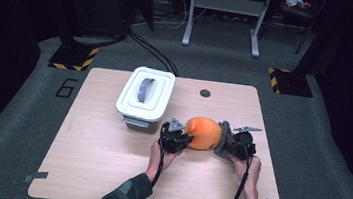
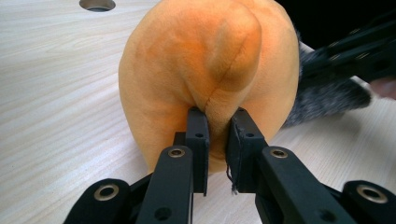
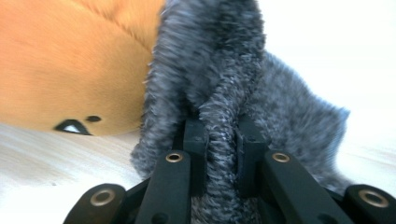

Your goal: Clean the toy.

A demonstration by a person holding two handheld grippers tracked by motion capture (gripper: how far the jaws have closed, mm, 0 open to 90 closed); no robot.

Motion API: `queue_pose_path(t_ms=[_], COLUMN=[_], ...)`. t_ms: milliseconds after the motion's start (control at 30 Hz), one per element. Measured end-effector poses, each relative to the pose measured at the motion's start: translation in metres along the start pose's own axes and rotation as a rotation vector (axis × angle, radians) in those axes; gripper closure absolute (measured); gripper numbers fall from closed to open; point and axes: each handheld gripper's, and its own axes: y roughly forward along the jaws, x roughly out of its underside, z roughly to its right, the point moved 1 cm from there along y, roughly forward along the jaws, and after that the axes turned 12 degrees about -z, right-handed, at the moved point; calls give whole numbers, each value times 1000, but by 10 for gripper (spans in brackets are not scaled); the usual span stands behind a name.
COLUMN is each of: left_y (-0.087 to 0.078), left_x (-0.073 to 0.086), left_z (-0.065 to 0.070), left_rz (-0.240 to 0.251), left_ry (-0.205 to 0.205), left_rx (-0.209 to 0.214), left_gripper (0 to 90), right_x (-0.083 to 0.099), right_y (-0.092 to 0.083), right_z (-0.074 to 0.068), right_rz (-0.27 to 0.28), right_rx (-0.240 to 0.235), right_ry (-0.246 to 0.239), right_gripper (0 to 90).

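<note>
An orange plush toy [image 1: 204, 132] with a grey furry part [image 1: 224, 137] on its right side rests on the wooden table [image 1: 107, 162]. My left gripper [image 1: 186, 140] is shut on a fold of the toy's orange fabric [image 2: 219, 70] at its left end, the black pads pinching it. On the opposite side my right gripper [image 1: 227, 144] is shut on a ridge of the grey fur [image 3: 219, 93]. In the right gripper view the toy's orange body [image 3: 70, 65] shows a small dark eye mark. Both hands hold the grippers low over the tabletop.
A white lidded box [image 1: 145, 95] with a grey handle stands behind and left of the toy. A round hole [image 1: 205, 93] sits in the table near its far edge. Bare tabletop lies to the left and front.
</note>
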Motion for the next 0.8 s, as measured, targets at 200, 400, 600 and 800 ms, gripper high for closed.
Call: queue_pose_path(t_ms=[200, 400, 600, 800], left_y=[0, 0, 0, 1], left_x=[0, 0, 0, 0], left_z=[0, 0, -1, 0], left_rz=[1, 1, 1, 8], left_ry=[3, 5, -2, 3], left_rx=[4, 8, 9, 14], left_gripper=[799, 796, 793, 759], right_x=[-7, -19, -30, -31], right_y=[-36, -61, -56, -44], right_z=[-5, -31, -51, -49], right_rz=[88, 165, 158, 136], right_rx=[4, -29, -38, -23], right_ry=[-38, -104, -161, -147], right_gripper=[784, 784, 783, 784])
